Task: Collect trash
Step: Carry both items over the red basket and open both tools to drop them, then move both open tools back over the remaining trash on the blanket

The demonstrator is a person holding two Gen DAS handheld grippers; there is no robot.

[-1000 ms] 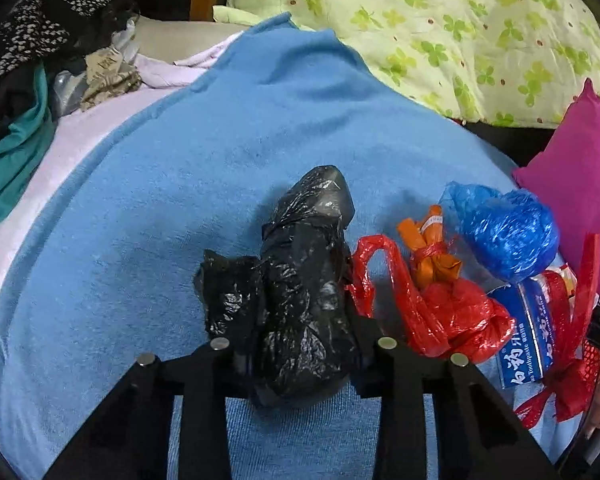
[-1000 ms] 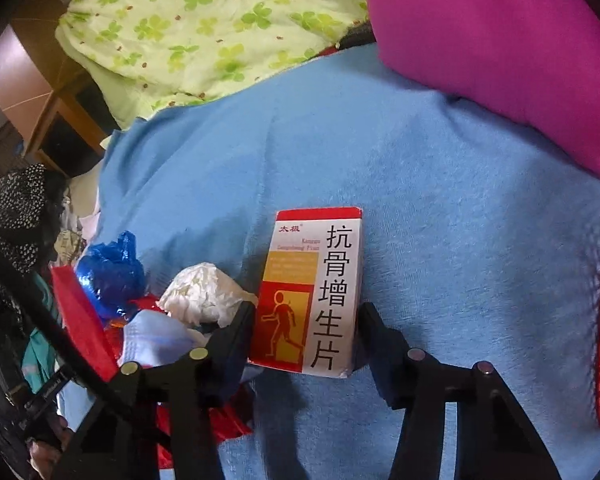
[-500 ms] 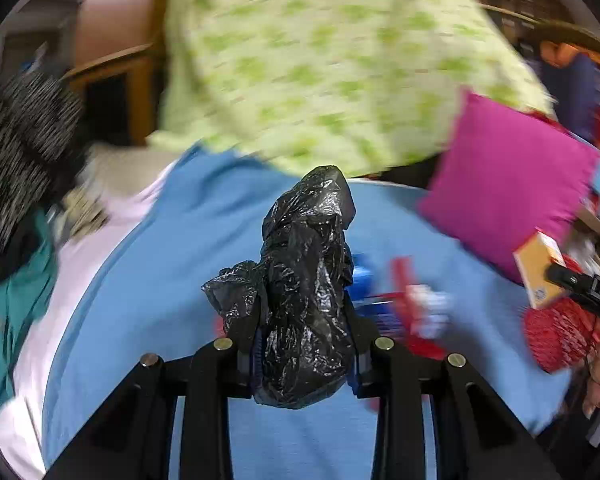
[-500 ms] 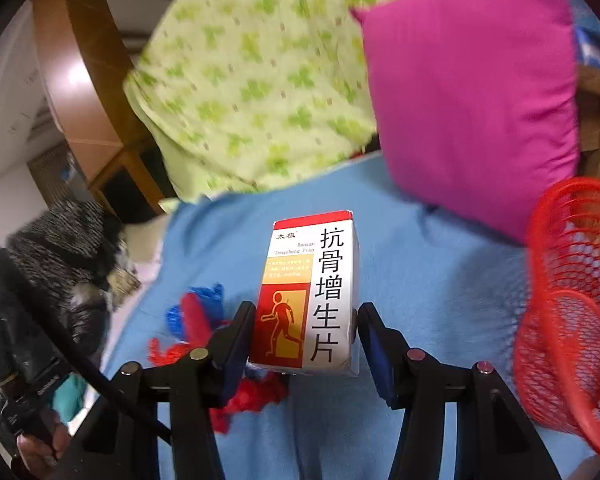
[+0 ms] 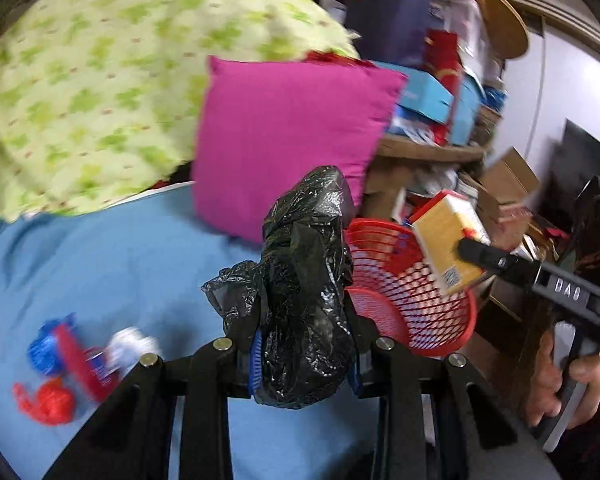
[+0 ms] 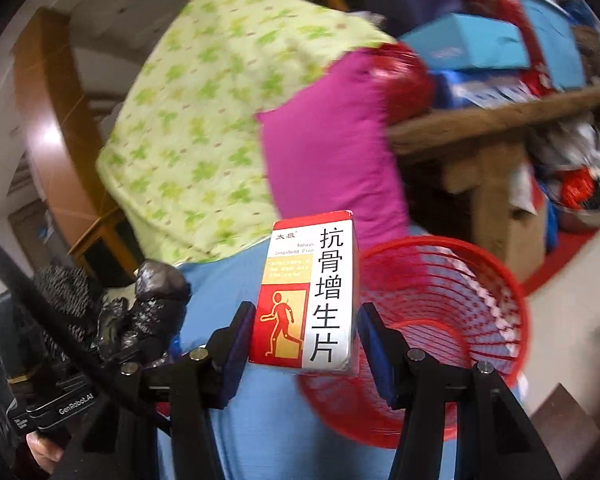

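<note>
My left gripper (image 5: 304, 356) is shut on a crumpled black plastic bag (image 5: 304, 280) and holds it in the air above the blue blanket (image 5: 112, 264). My right gripper (image 6: 306, 344) is shut on a red and white medicine box (image 6: 312, 292), held just left of the red mesh basket (image 6: 460, 320). In the left wrist view the box (image 5: 448, 236) hangs over the basket (image 5: 416, 300). The black bag also shows at the left of the right wrist view (image 6: 152, 304). Red, blue and white trash bundles (image 5: 60, 364) lie on the blanket at lower left.
A magenta pillow (image 5: 284, 136) leans behind the basket, with a green patterned quilt (image 5: 100, 80) to its left. Cluttered shelves with boxes (image 5: 440, 92) stand at the right, beyond the bed's edge.
Both grippers have swung right with their loads, toward the red basket. The trash pile has slid to the lower left of the left wrist view. The box now hangs by the basket's rim.
</note>
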